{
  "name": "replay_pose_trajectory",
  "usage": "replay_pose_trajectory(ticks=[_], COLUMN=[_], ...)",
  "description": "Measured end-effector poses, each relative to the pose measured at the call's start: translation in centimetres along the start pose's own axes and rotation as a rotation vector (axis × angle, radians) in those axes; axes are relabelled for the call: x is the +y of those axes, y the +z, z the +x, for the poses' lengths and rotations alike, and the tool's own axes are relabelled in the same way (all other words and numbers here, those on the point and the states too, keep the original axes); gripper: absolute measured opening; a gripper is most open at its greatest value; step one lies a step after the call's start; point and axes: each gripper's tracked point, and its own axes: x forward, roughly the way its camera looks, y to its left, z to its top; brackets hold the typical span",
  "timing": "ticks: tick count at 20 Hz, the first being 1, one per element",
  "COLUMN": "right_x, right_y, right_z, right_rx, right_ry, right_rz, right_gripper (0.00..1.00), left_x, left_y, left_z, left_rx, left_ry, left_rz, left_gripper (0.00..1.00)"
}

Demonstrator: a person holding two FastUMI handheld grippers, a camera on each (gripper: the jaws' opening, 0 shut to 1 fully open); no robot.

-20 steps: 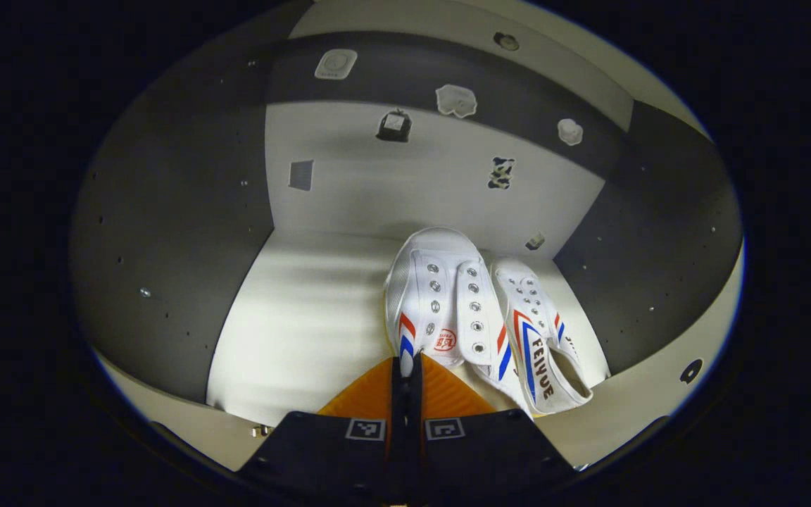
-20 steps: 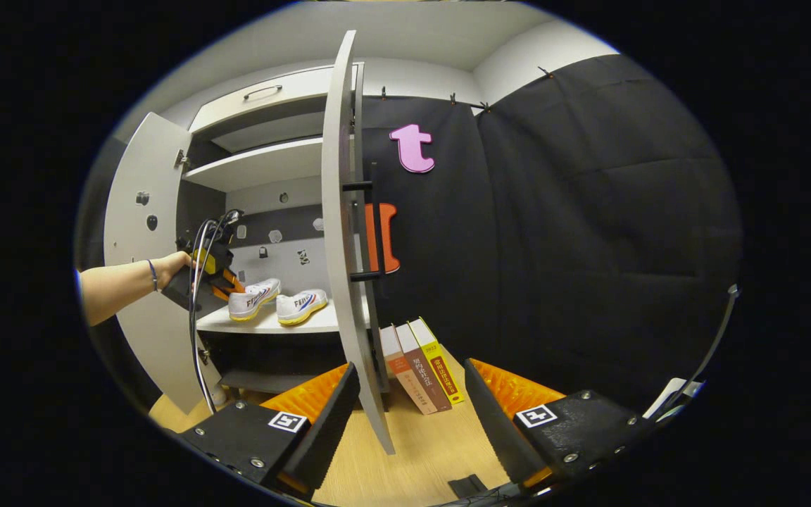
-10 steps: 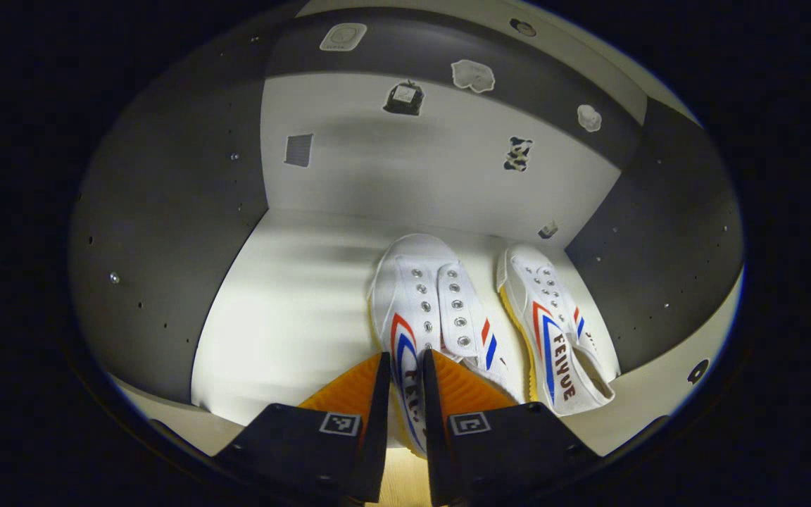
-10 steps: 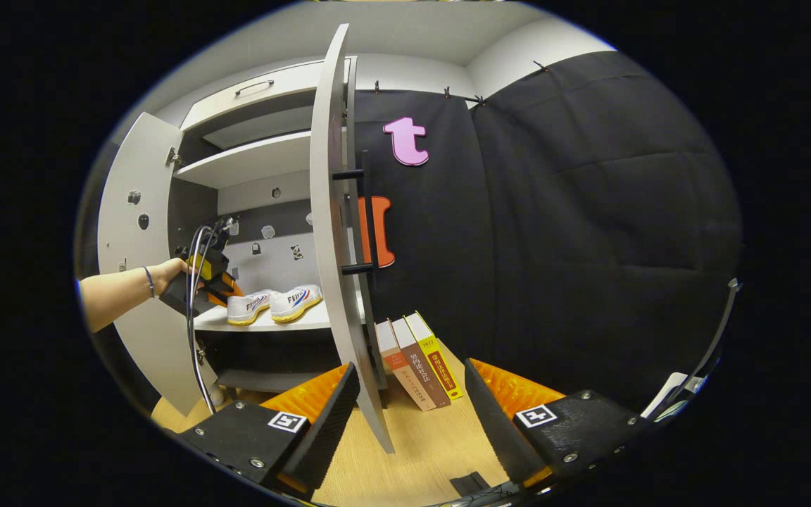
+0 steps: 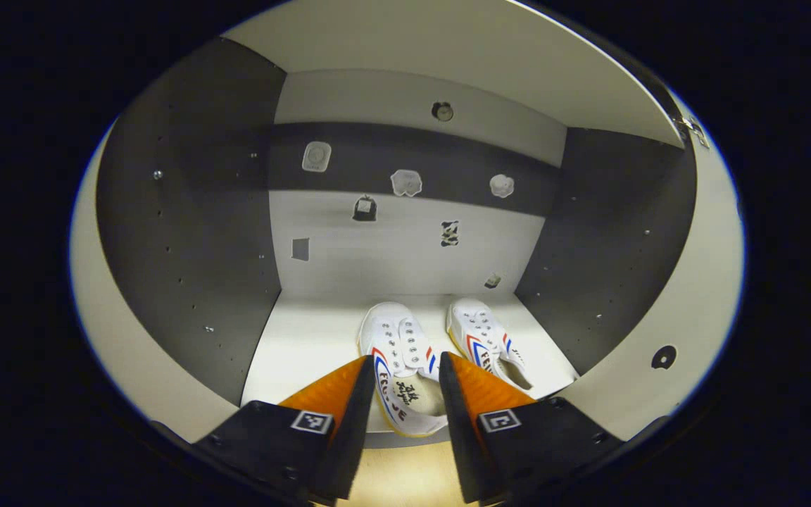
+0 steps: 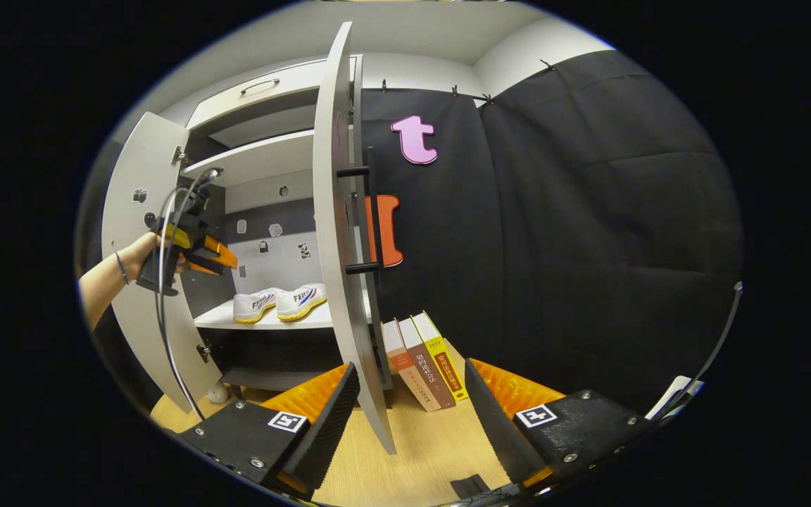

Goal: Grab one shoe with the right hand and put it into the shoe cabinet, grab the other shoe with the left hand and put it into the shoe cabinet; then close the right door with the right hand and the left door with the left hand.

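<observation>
Left gripper view | both shoes (image 5: 405, 359) were laid lengthwise, toes toward far wall | left gripper (image 5: 397, 366) was spread, empty | right gripper (image 6: 411, 377) was spread

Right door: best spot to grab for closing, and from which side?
Take the dark vertical bar handle on the right door. The door stands wide open, edge-on to the right gripper, and the handle sits on its outer face, standing off it on two short posts. Probably come from the right of the door, straddle the bar, then swing it shut toward the shoes.
</observation>
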Motion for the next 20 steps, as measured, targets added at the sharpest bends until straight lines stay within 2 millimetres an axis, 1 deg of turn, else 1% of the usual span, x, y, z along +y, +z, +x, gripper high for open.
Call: replay_pose_trajectory(ticks=[1,2,3,4,5,6,7,8,9,11,13,15,17,19,20], right_x=[-0.2,-0.5,-0.8,-1.2,-1.5,-1.6,-1.6,-1.7,-1.6,-2.0,-2.2,-1.7,-1.2,-0.8,-0.7], right_y=[0.0,-0.1,0.0,0.1,0.0,0.0,0.1,0.1,0.0,0.1,0.0,-0.4,-0.7,-0.7,-0.7], right_z=[0.2,0.5,0.8,1.1,1.5,1.8,2.4,2.9,3.5,4.6,5.8,7.3,8.1,8.3,8.2], right_rx=[0.001,0.002,0.003,0.003,0.005,0.006,0.01,0.015,0.021,0.023,0.025,0.038,0.053,0.054,0.054], right_ry=[0.002,0.004,0.005,0.004,0.006,0.015,0.024,0.037,0.048,0.055,0.063,0.085,0.105,0.124,0.132], right_rz=[-0.002,-0.004,-0.007,-0.012,-0.018,-0.024,-0.023,-0.015,-0.005,0.01,-0.002,-0.011,-0.005,0.022,0.027], right_gripper=[0.92,0.93,0.93,0.92,0.93,0.92,0.93,0.92,0.93,0.92,0.92,0.92,0.92,0.92,0.92], left_x=[-0.1,-0.1,0.1,0.3,0.6,1.0,1.4,1.9,2.1,2.1,2.1,2.1,1.8,2.3,2.5], left_y=[0.6,1.0,1.2,1.2,1.5,1.5,1.4,1.1,0.7,-0.4,-1.4,-2.2,-3.3,-5.2,-6.0], left_z=[-1.5,-2.7,-4.0,-5.4,-6.7,-7.8,-9.1,-10.4,-11.7,-14.0,-17.1,-20.5,-23.2,-26.0,-27.3], left_rx=[-0.028,-0.055,-0.079,-0.105,-0.139,-0.171,-0.197,-0.219,-0.239,-0.278,-0.326,-0.38,-0.413,-0.427,-0.437], left_ry=[0.007,0.023,0.04,0.057,0.08,0.107,0.136,0.166,0.189,0.215,0.238,0.259,0.278,0.311,0.329], left_rz=[0.016,0.026,0.035,0.04,0.046,0.058,0.074,0.089,0.097,0.105,0.113,0.125,0.143,0.162,0.16], left_gripper=[0.8,0.82,0.8,0.82,0.92,0.96,0.97,1.0,0.97,0.97,0.97,0.97,0.95,0.99,0.97])
